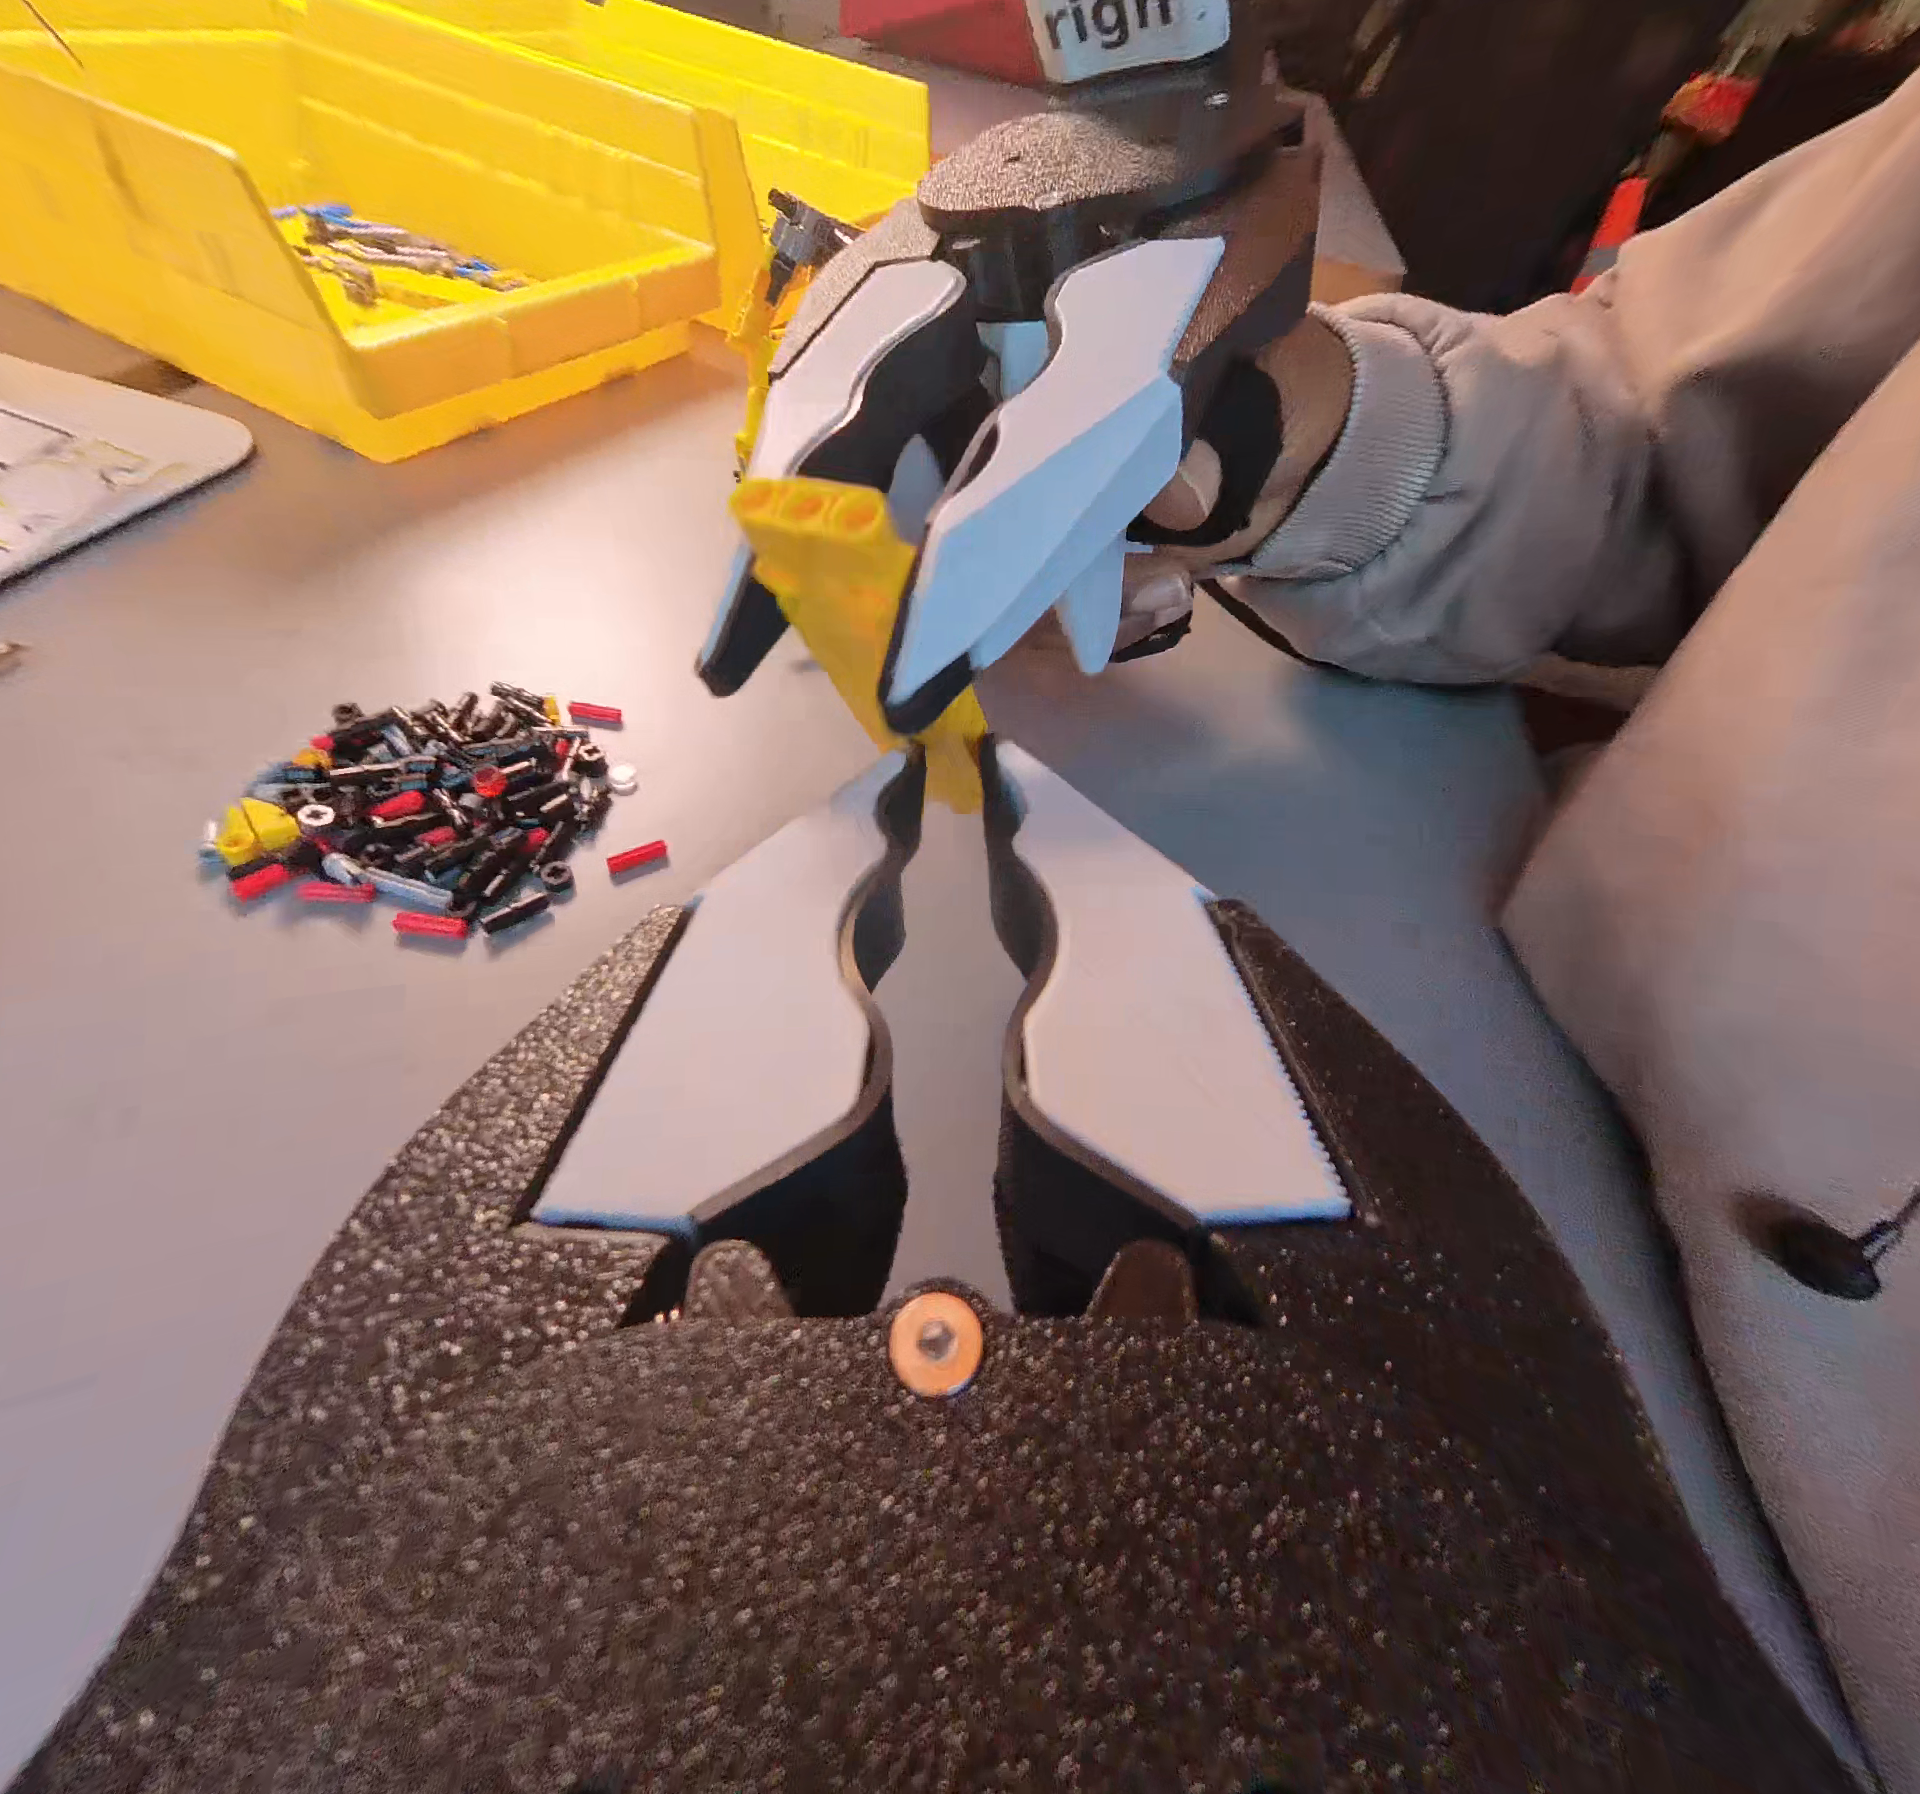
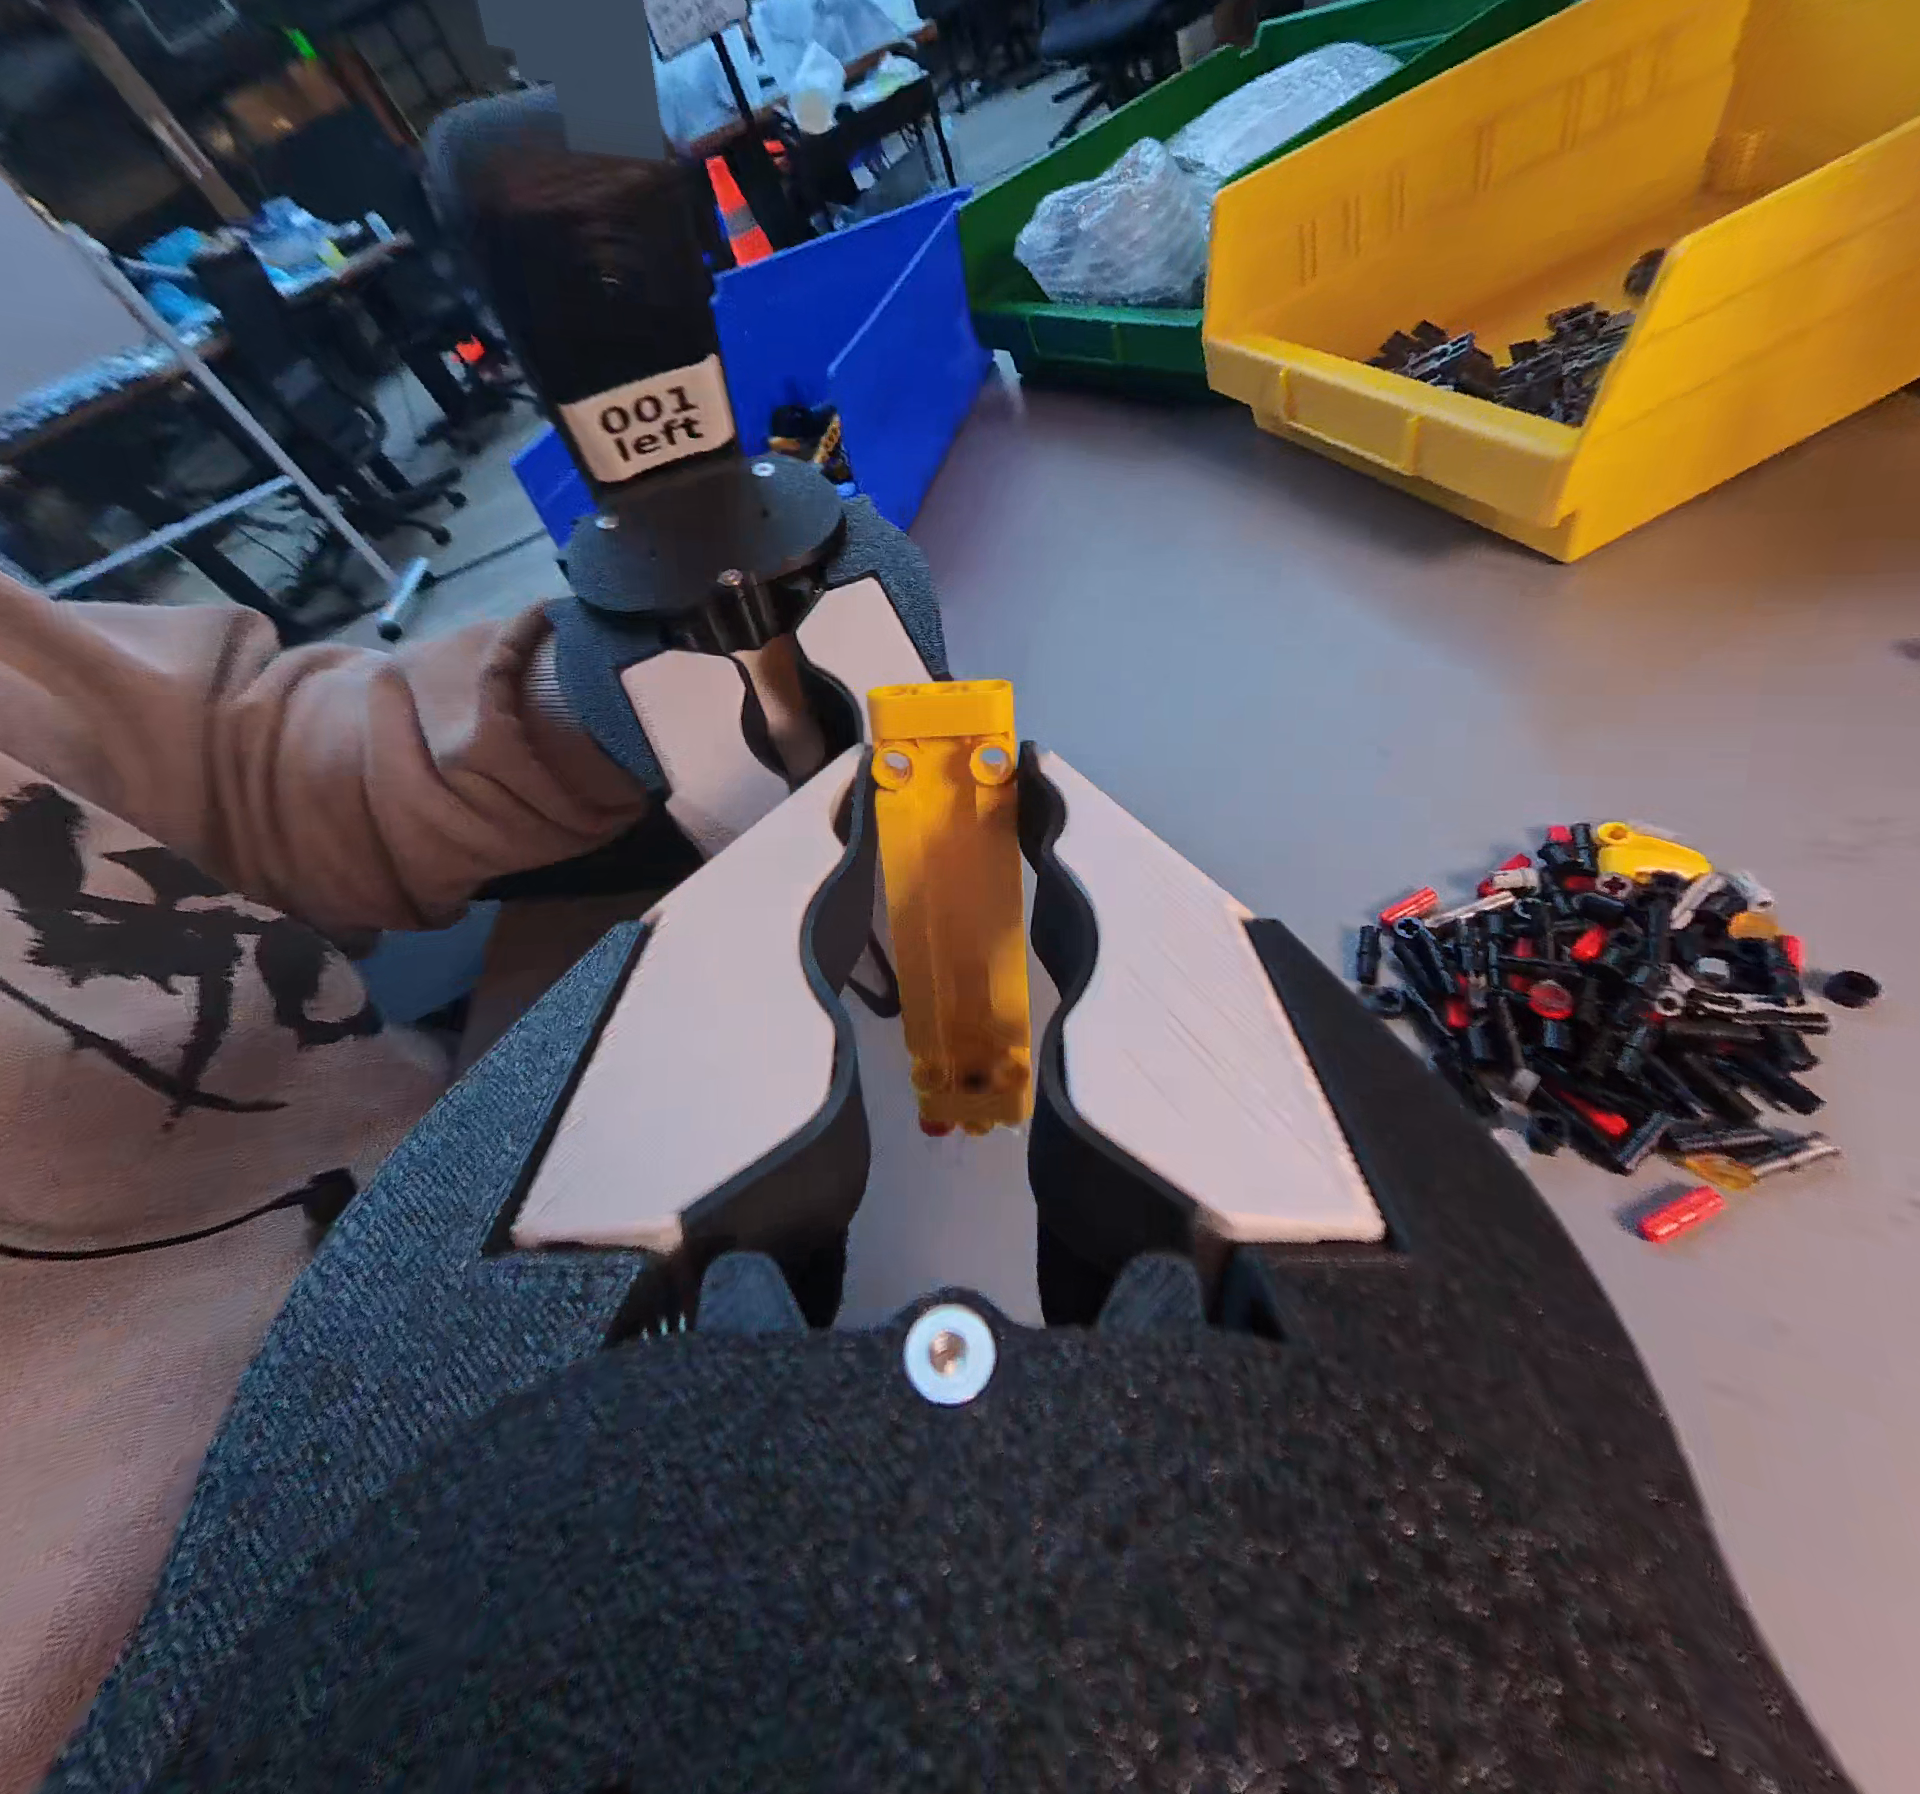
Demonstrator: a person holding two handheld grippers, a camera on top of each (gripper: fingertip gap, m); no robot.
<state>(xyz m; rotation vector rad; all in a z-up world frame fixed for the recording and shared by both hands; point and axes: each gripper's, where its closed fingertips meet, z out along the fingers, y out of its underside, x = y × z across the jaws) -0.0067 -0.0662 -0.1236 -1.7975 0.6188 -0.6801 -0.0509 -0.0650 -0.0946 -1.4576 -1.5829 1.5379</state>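
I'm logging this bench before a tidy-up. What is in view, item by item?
yellow beam piece: one, yellow, held between both grippers above the table
pile of small parts: one, black, red, grey, on the grey table
yellow bins: several, yellow, at the table's back
green bin: one, holds wrapped bundles
blue bin: one, beside the green one
right gripper: closed on the beam
left gripper: pinching the beam's lower end

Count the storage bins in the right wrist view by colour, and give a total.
Blue bin: 1
Green bin: 1
Yellow bin: 1
Total: 3
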